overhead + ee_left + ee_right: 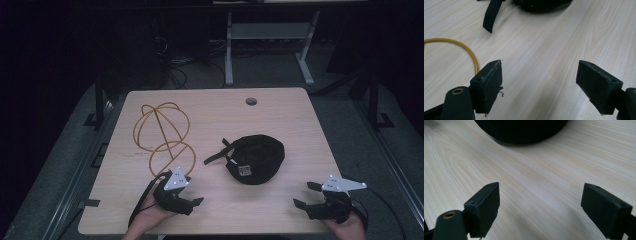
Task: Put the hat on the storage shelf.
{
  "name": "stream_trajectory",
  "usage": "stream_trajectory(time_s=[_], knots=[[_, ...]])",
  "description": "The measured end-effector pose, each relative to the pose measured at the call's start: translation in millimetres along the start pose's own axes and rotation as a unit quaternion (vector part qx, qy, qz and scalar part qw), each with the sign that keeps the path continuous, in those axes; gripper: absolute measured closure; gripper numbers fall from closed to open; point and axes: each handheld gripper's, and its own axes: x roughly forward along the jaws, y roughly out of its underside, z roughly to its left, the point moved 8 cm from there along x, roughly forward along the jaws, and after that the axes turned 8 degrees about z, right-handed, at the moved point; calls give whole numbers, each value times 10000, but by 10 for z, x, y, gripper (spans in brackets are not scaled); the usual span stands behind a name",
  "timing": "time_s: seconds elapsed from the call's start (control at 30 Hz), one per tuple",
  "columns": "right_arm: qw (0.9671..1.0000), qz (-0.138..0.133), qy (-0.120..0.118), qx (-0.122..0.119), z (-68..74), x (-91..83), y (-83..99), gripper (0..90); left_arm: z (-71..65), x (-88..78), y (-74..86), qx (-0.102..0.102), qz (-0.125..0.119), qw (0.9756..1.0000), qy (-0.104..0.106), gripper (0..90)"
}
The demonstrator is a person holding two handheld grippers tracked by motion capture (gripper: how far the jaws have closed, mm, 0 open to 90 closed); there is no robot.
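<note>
The wooden table (280,115) is the biggest thing here, and everything else sits relative to the black cap (256,159) lying near its middle. The cap looks like it's resting crown-down with its strap (218,156) flopped out to its left, probably just dropped there ready to be picked up. Left of the cap, and a bit further from the person, is a yellow wire stand (162,137), two loops stacked, which I'd guess is what the cap gets hung on.

The left gripper (192,202) sits near and left of the cap, just by the stand's base loop; the right gripper (306,195) is near and right of it. Both have their jaws spread wide with nothing but bare tabletop between them, so they're released and holding nothing. Both seem aimed roughly at the cap, like a two-handed pickup is coming.

Hard to read: the room behind the table is very dark, the cap's small label (244,171) is illegible, and in both gripper views the cap is cut off at the top edge.
</note>
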Motion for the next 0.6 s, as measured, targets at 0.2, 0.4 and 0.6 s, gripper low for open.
stream_trajectory(time_s=[0.2,0.4,0.6], knots=[[10000,-3,-29,70,-31,2,20,148,-20,-24,-50,21,-32,9999,95,209],[9997,-194,-34,156,-44,-62,-23,147,-55,-69,-183,29,-158,9996,239,213],[9996,-237,-28,160,-37,-80,-38,145,-132,-105,-370,196,-244,9988,372,220]])
